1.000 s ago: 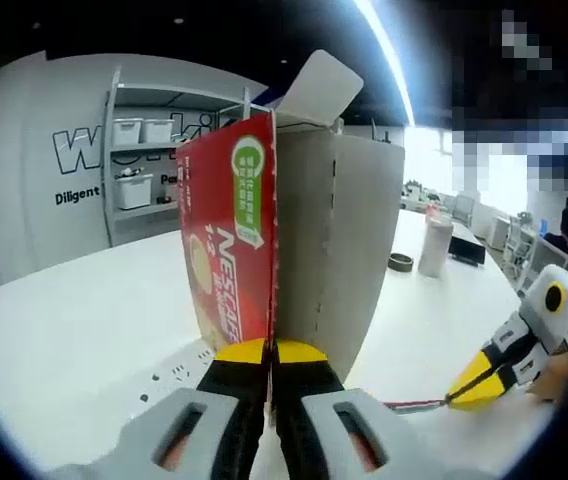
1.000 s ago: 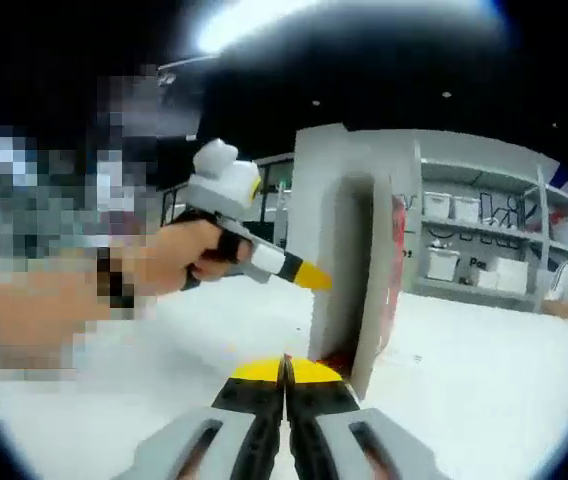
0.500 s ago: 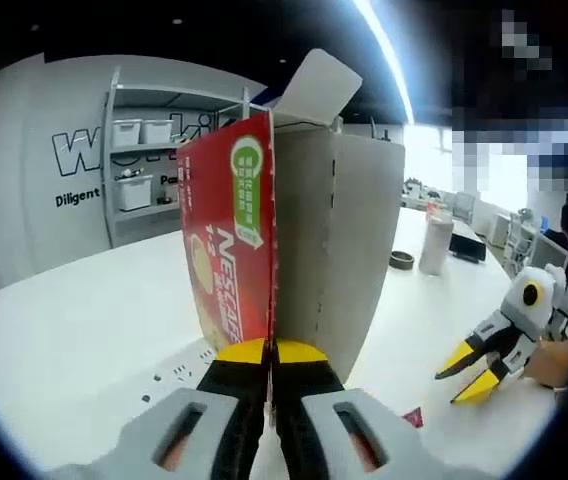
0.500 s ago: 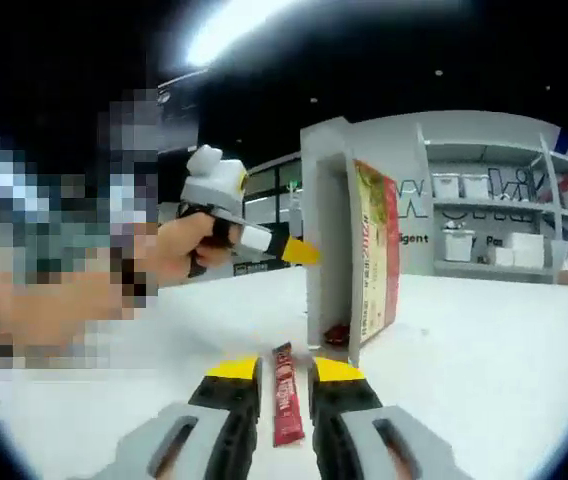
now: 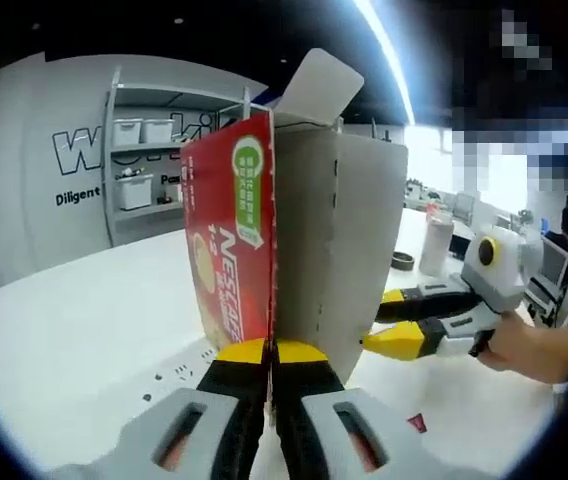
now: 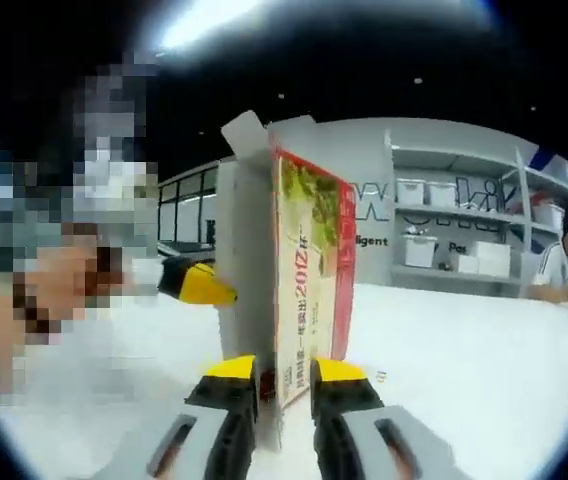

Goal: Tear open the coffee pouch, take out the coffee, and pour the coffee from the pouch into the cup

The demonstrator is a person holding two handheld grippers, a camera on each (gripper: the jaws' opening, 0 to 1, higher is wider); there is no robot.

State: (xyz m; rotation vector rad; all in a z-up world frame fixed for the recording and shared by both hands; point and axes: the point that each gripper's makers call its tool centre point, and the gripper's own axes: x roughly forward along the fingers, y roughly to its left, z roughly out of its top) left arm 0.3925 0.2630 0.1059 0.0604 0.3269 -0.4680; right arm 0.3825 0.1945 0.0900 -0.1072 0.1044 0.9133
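A tall red-and-grey cardboard coffee box (image 5: 294,230) stands upright on a white worktop (image 5: 74,310), its top flap (image 5: 319,85) folded open. The left gripper (image 5: 270,352) has its yellow-tipped jaws pressed together on the box's lower corner edge, where the red printed face meets the plain grey side. In the left gripper view, the right gripper (image 5: 401,318) reaches in from the right side, jaws spread, tips against or just beside the grey side of the box; a person's hand (image 5: 524,345) holds it.

In the right gripper view, the same box (image 6: 284,270) stands right in front of the spread jaws of the right gripper (image 6: 282,371), with its narrow edge seemingly between them. The left gripper's yellow tip (image 6: 199,285) shows beside the box's grey side.

A small red coffee stick pouch (image 5: 418,422) lies flat on the worktop near the bottom edge of the left gripper view, just beside the box.

The box looks light, stiff and hollow, likely to tip or crush if squeezed hard; its folded edges are the firmest hold. The pouch is probably thin, slippery and floppy, best pinched at one end.

Half a second ago the right gripper hung over the pouch, well apart from the box; it has since swung up to the box, leaving the pouch on the worktop. The left gripper keeps its clamp unchanged.
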